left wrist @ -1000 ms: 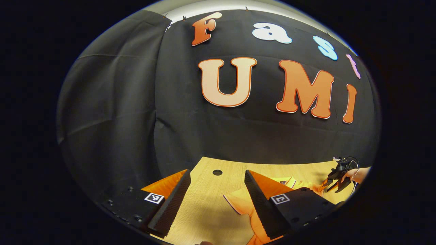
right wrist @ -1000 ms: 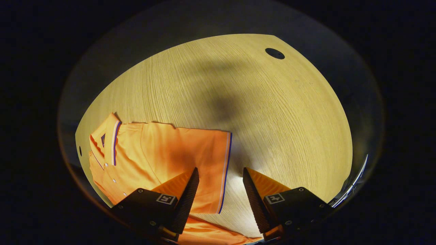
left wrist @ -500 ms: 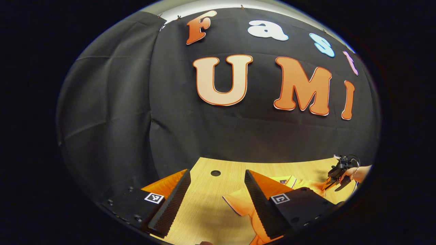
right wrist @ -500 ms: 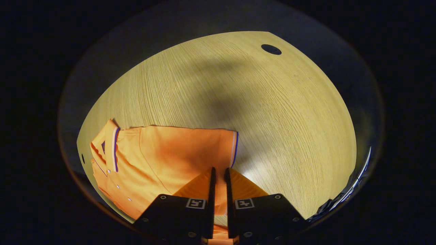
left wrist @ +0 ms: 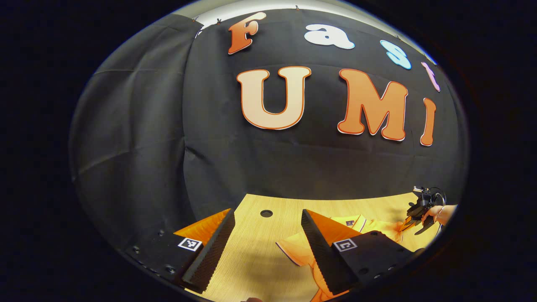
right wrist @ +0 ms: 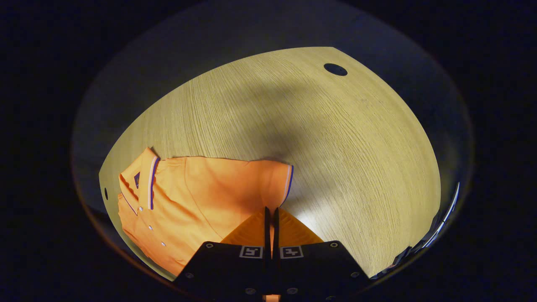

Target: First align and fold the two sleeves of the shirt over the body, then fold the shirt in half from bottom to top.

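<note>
Your left tongs [left wrist: 266, 247] hang wide open above the desk [left wrist: 256, 260], gripping nothing, with one sleeve [left wrist: 293, 251] of the orange shirt [left wrist: 369, 226] lying by the right-hand finger. Over on the far right, a hand [left wrist: 438, 214] holds your right tongs [right wrist: 270, 222], pinched tight on the other sleeve's [right wrist: 268, 180] striped cuff. The shirt lies spread on the desk, collar [right wrist: 144, 176] away to the left.

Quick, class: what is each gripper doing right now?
Left gripper: open, holding nothing.
Right gripper: closed on the orange polo shirt's sleeve.
</note>
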Motion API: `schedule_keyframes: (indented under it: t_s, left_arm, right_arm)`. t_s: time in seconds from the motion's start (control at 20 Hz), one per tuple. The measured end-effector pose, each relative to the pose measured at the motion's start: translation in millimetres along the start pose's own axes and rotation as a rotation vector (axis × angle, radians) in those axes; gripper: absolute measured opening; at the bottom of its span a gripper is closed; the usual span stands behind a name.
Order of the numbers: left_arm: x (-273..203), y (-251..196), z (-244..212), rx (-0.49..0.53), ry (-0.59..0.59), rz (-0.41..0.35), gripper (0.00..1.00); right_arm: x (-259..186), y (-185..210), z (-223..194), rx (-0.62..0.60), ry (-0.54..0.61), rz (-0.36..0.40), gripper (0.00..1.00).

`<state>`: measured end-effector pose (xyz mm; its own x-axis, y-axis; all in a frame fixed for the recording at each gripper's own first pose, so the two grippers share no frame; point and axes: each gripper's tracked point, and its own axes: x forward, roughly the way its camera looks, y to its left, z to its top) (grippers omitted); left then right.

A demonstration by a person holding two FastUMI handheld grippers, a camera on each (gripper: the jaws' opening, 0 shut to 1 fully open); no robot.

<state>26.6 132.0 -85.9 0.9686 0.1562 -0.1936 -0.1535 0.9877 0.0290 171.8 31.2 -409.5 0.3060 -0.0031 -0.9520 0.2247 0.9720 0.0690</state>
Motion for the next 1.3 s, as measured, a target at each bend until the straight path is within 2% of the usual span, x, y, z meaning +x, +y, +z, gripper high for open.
schedule_keyframes:
  t_s: [0.35,0.6,0.9,1.1,1.3]
  left_arm:
    - [-0.6,16.7,-0.6,-0.009,-0.002,-0.018,0.98]
    - [0.3,28.4,-1.2,-0.024,0.0,-0.025,0.97]
    - [-3.3,41.5,-6.2,-0.045,0.01,-0.028,0.98]
    - [-4.0,53.1,-9.9,-0.057,0.018,-0.012,0.98]
    - [-6.5,57.8,-16.5,-0.072,0.032,0.002,0.98]
  right_arm:
    - [-47.6,23.2,11.9,-0.154,-0.141,-0.028,0.01]
    - [-83.4,68.3,7.3,-0.354,-0.214,-0.025,0.0]
    - [-99.4,137.9,-23.4,-0.42,-0.204,0.102,0.01]
    - [-93.3,164.2,-42.0,-0.411,-0.165,0.159,0.02]
    - [-98.1,193.5,-56.9,-0.38,-0.126,0.27,0.13]
